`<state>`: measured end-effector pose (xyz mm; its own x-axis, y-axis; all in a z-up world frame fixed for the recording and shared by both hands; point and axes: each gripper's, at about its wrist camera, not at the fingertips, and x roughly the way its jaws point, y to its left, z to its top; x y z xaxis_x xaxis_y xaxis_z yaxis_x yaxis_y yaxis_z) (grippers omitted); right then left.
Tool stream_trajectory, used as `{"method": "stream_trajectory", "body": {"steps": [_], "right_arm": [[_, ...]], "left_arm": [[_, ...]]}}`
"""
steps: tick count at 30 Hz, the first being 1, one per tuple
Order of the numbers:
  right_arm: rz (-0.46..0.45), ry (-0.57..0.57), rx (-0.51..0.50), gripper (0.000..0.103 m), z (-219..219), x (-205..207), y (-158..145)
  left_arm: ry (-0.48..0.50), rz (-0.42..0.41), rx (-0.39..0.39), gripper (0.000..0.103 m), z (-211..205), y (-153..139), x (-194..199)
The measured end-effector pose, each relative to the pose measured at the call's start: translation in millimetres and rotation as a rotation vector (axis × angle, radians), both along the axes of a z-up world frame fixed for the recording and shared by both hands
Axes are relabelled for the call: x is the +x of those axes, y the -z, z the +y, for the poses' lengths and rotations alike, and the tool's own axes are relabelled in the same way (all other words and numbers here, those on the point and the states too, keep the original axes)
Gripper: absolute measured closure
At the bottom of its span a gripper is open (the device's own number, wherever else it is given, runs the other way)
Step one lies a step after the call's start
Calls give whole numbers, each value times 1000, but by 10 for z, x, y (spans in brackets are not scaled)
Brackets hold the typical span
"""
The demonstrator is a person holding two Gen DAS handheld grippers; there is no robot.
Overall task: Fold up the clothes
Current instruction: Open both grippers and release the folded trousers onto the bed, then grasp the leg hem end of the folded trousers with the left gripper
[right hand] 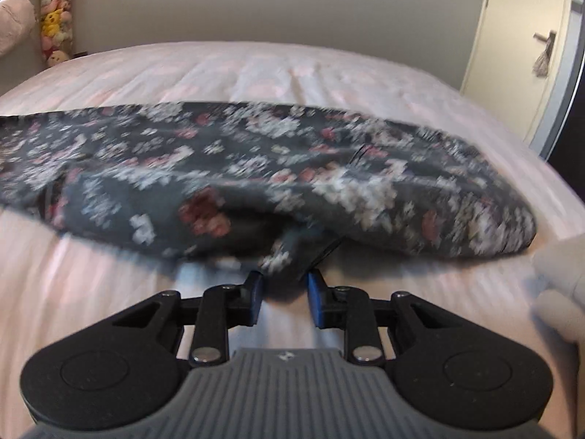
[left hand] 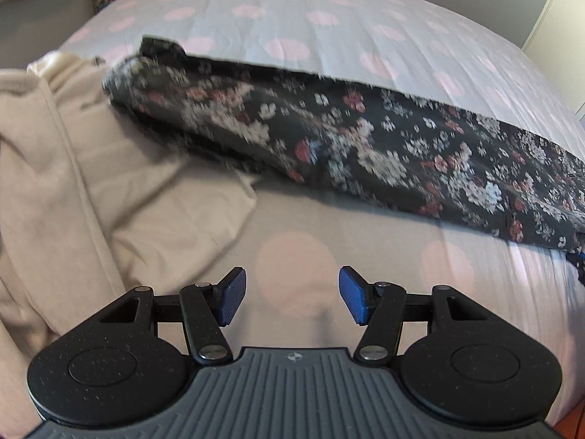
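A dark floral garment [left hand: 329, 139] lies in a long folded band across the bed, from the far left to the right edge of the left wrist view. My left gripper [left hand: 292, 292] hovers open over the bare sheet in front of it, with nothing between its blue pads [left hand: 232, 298]. In the right wrist view the same garment [right hand: 256, 168] is blurred by motion. Its near edge bunches down between the fingers of my right gripper [right hand: 284, 289], which are drawn close on the fabric.
The bed sheet [left hand: 292, 18] is pale with pink dots. A beige garment [left hand: 73, 183] lies crumpled at the left, partly under the floral one. Plush toys [right hand: 55, 29] stand in the far left corner. A door [right hand: 519, 55] is at the right. Pale cloth [right hand: 563, 285] shows beside my right gripper.
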<state>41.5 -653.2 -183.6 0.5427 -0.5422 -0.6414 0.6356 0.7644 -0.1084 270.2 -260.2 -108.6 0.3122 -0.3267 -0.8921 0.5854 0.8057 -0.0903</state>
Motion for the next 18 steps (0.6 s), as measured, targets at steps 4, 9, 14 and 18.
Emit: {"method": "stream_trajectory", "body": {"steps": [4,9,14,18], "right_arm": [[-83,8,-2,93,13,-110,-159],[-122,30,98,95,4,-307,-268],[-70,56,269,96,-126,-348,-91],[-124,43,225,89,-58,-415,-230]], "left_arm": [[0,5,14,48,-12,36,-93],[12,-40,60,48,-40,-100,-59],[-27,-62,49,48,69,-269,88],[-96,-76,-4,48,234,-427,291]]}}
